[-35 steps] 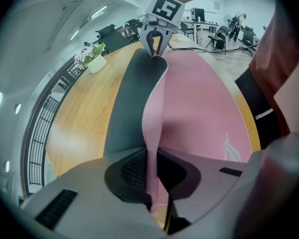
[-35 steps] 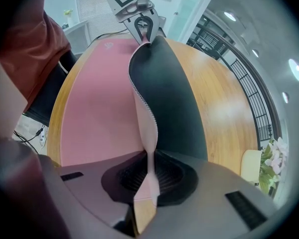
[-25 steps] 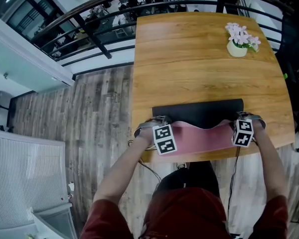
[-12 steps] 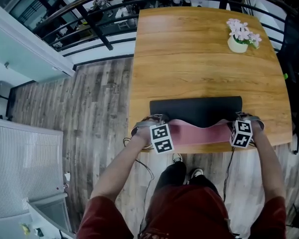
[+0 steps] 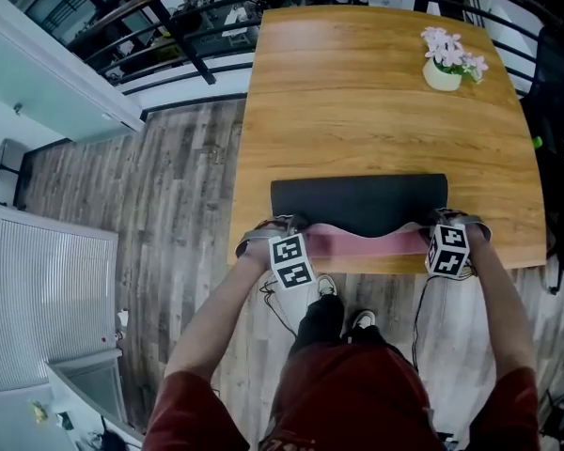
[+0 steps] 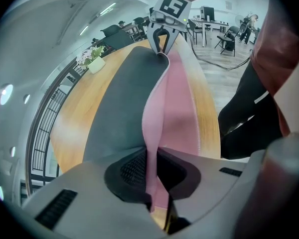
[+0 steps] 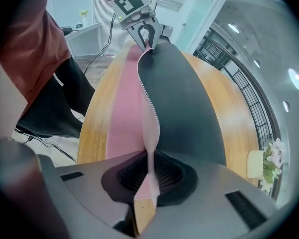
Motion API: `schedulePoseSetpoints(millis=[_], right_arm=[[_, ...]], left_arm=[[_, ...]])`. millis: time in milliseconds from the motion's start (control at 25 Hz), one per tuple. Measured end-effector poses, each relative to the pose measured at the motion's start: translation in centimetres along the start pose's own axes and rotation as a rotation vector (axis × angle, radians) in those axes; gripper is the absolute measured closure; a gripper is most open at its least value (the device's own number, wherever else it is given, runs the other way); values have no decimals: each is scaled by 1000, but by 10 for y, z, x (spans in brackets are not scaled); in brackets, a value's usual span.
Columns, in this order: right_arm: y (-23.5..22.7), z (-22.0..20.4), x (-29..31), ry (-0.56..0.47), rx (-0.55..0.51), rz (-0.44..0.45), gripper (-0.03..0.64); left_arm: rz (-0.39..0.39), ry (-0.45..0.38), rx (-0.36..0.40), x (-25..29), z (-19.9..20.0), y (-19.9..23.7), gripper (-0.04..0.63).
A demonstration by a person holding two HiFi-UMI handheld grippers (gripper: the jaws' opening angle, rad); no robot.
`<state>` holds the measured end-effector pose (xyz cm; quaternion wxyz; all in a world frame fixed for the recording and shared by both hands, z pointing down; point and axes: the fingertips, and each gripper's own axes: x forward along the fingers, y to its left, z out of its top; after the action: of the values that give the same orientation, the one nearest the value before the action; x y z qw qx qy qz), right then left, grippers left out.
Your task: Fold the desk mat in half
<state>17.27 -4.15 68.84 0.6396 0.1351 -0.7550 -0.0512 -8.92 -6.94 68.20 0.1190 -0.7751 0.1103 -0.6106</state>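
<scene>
**Desk mat** (image 5: 357, 203). Dark grey upper face, pink underside. It lies on the near part of the table (image 5: 376, 101), with its long sides parallel to the table's near edge and about midway between the left and right edges. The far portion lies flat on the wood. The near long edge is lifted off the surface and turned up, so a pink band shows along the table's near edge. The raised edge dips in the middle, between the two grippers.

**Left gripper** (image 5: 284, 225). Hand-held, carrying a marker cube, pointing steeply down. It is clenched on the mat's near left corner, and the left gripper view shows the thin edge pinched between the pads.

**Right gripper** (image 5: 442, 219). Hand-held, carrying a marker cube, pointing steeply down. It is clamped on the mat's near right corner, with the edge pressed between its pads.

**Flower pot** (image 5: 442, 75). Pale pot with pink blooms, upright near the table's far right corner, well apart from the mat.

**Table**. Rectangular, with a light wooden top.

**Floor** (image 5: 179, 195). Grey-brown planks, to the left of the table.

**Railing** (image 5: 169, 36). Dark bars beyond the table's far left corner.

**Forearms** (image 5: 221, 318). Two bare forearms, one behind each gripper.
</scene>
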Motion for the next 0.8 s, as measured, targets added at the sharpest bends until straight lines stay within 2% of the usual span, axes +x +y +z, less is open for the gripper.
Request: schedulePoseSetpoints(millis=[360, 560, 800], right_arm=[[18, -2, -6, -33, -5, 17, 568], [21, -4, -8, -36, -21, 3, 558], [18, -3, -11, -19, -35, 2, 508]], left_arm=[[-6, -6, 6, -8, 1, -22, 546], [-10, -2, 41, -9, 3, -26, 533], [26, 16, 66, -12, 2, -22, 490]])
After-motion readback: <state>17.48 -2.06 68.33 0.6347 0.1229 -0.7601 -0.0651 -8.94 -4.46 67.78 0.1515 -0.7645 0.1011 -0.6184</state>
